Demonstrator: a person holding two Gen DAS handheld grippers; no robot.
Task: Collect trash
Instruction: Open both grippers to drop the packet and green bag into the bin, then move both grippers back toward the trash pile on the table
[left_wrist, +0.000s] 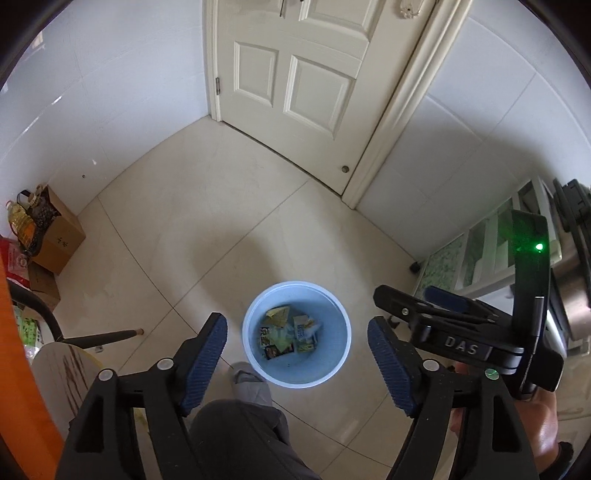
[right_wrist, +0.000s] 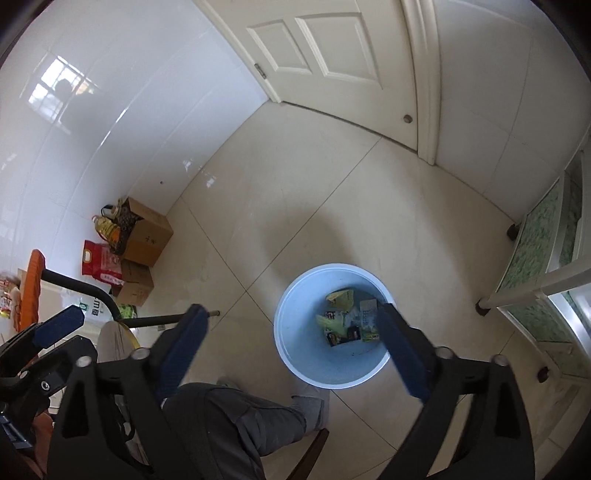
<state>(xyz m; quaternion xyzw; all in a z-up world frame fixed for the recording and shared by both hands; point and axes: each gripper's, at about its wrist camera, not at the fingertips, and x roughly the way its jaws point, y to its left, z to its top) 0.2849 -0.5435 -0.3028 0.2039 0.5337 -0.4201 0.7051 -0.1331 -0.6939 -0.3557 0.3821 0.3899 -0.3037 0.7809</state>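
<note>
both hand-held grippers (left_wrist: 295, 354) (right_wrist: 291, 347) spread, empty; "das" on right; wrappers (left_wrist: 288, 332) in bin (left_wrist: 255, 354).

Bin (left_wrist: 255, 354): pale blue plastic, smooth, faint sheen on the inner wall. Inside it, wrappers (left_wrist: 291, 332): printed paper or foil, creased, slightly glossy.
Left gripper (left_wrist: 297, 358): matt black plastic frame; pads (left_wrist: 207, 347) blue, ribbed, rubbery-looking.
Floor tiles (right_wrist: 295, 192) around the bin: cream, smooth, low gloss.
Wall tiles (right_wrist: 110, 110) left of the bin: white, highly glossy, mirror-like reflections.
Box (right_wrist: 147, 236) by that wall: brown cardboard, matt.
Door (left_wrist: 295, 74): painted cream, satin.
</note>
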